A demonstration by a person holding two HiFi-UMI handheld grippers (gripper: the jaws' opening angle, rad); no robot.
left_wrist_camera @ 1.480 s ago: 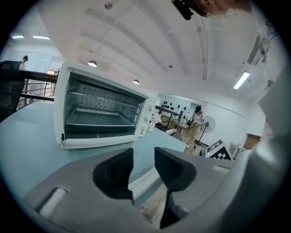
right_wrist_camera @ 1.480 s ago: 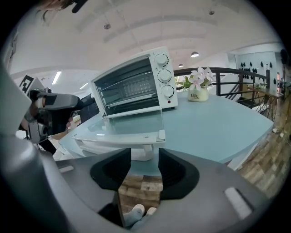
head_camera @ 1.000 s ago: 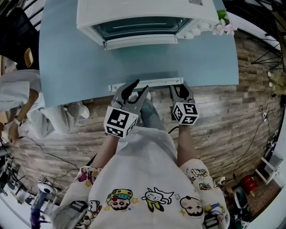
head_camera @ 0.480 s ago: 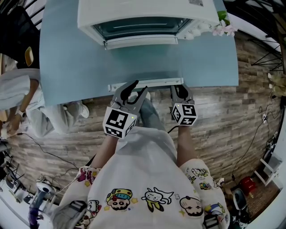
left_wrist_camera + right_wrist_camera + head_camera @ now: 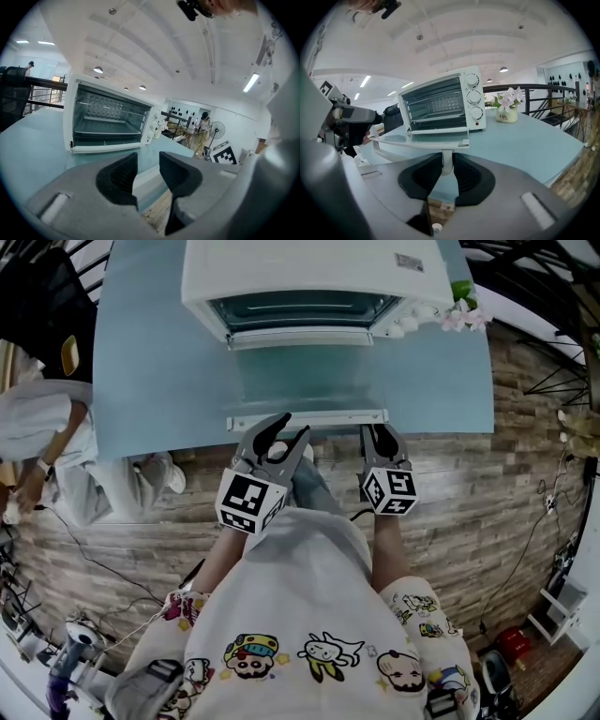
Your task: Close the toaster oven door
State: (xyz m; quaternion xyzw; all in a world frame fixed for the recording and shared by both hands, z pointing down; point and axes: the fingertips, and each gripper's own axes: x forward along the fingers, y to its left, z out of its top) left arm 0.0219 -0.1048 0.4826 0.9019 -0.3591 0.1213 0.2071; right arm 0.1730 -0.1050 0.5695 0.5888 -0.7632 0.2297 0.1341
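Toaster oven (image 5: 309, 277) stands at the far side of a pale blue table (image 5: 159, 362). Its door (image 5: 305, 381) is open and folded down flat in front of the oven, reaching toward the person. The white handle (image 5: 307, 417) runs along the door's free edge, the part farthest from the oven. The oven chamber is open to view, with a rack inside.

Right hand-held gripper (image 5: 447, 168) is at the end of the handle on the oven's knob side. Its jaws have just been closing and now stand narrow, with the pads pressed on the short post that joins the handle to the door.

Left hand-held gripper (image 5: 278, 432) is in front of the oven, near the middle-left stretch of the handle. Its jaws are apart, with nothing between the pads. Whether its tips touch the handle cannot be told.

Three knobs (image 5: 473, 97) sit in a column on the oven's front panel. A small pot of flowers (image 5: 506, 114) stands on the table just beside the oven, on the knob side.
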